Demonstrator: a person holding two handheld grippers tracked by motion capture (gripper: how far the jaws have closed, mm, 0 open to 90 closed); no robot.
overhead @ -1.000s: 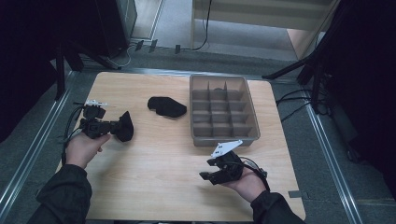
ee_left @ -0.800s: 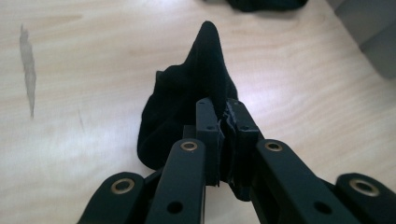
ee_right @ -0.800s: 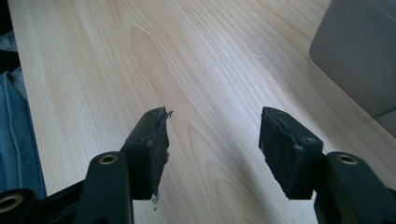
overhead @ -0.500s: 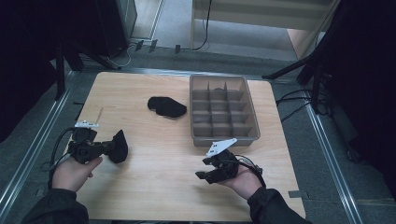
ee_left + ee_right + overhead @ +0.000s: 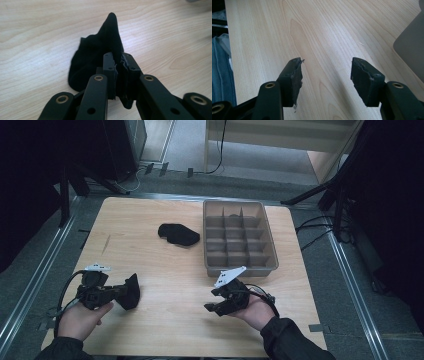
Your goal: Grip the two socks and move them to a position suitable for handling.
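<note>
A black sock (image 5: pixel 133 290) lies partly on the wooden table (image 5: pixel 170 330) at the near left, one end pulled up into a peak. My left gripper (image 5: pixel 121 293) is shut on it. In the left gripper view the sock (image 5: pixel 92 55) is pinched between the pads of the left gripper (image 5: pixel 119 58), whose jaws have just been opening a little with the fabric still between them. My right gripper (image 5: pixel 210 309) rests at the near right, open. In the right gripper view the right gripper (image 5: pixel 325 67) stands wide over bare wood.
A second black sock (image 5: pixel 178 234) lies bunched in the middle of the table. To its right stands a grey divided tray (image 5: pixel 240 270), with a dark item (image 5: pixel 232 216) in a back compartment. The tray's corner (image 5: pixel 412 47) shows beside my right gripper.
My left hand has drawn the sock toward the near edge of the table and lowered it. The right hand has stayed about where it was.
</note>
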